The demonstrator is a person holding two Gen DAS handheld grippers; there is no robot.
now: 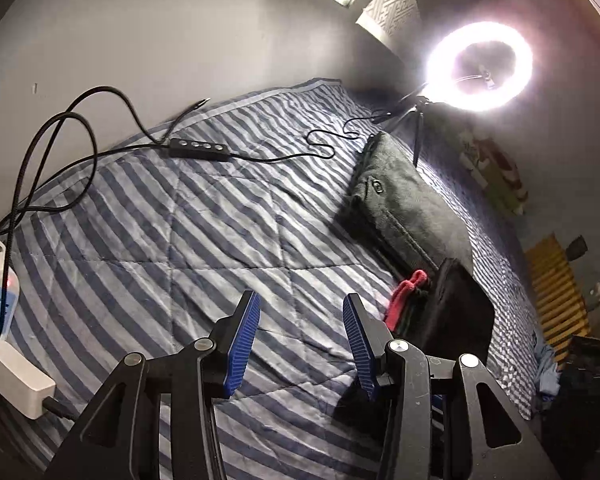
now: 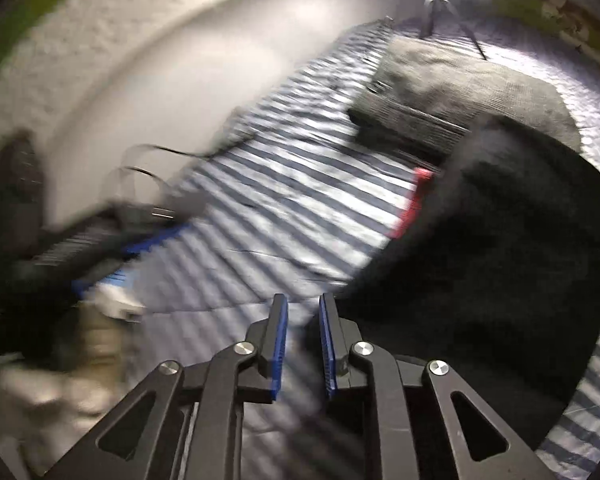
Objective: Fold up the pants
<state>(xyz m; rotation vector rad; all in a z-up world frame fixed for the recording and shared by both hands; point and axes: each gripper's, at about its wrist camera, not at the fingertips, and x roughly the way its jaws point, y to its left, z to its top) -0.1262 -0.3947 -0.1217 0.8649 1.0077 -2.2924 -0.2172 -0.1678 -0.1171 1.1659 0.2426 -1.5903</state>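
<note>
Folded dark grey pants [image 1: 400, 196] lie at the far right of the striped quilt [image 1: 180, 240]. Nearer lies a folded black garment [image 1: 456, 308] with a red cloth [image 1: 404, 296] at its left edge. My left gripper [image 1: 300, 300] hovers open over bare quilt, left of the red cloth, with nothing between its blue pads. The right wrist view is blurred. It shows the grey pants [image 2: 440, 76], the black garment [image 2: 500, 260] and the red cloth [image 2: 414, 200]. My right gripper [image 2: 303, 300] stands slightly open at the black garment's near-left edge, with only quilt showing in the narrow gap.
A lit ring light [image 1: 480, 66] on a tripod stands at the bed's far corner. Its cable with an inline controller [image 1: 200, 148] runs across the quilt to a white power strip [image 1: 0, 300] at the left edge. The grey wall borders the far side. The other gripper [image 2: 140, 248] is blurred at left.
</note>
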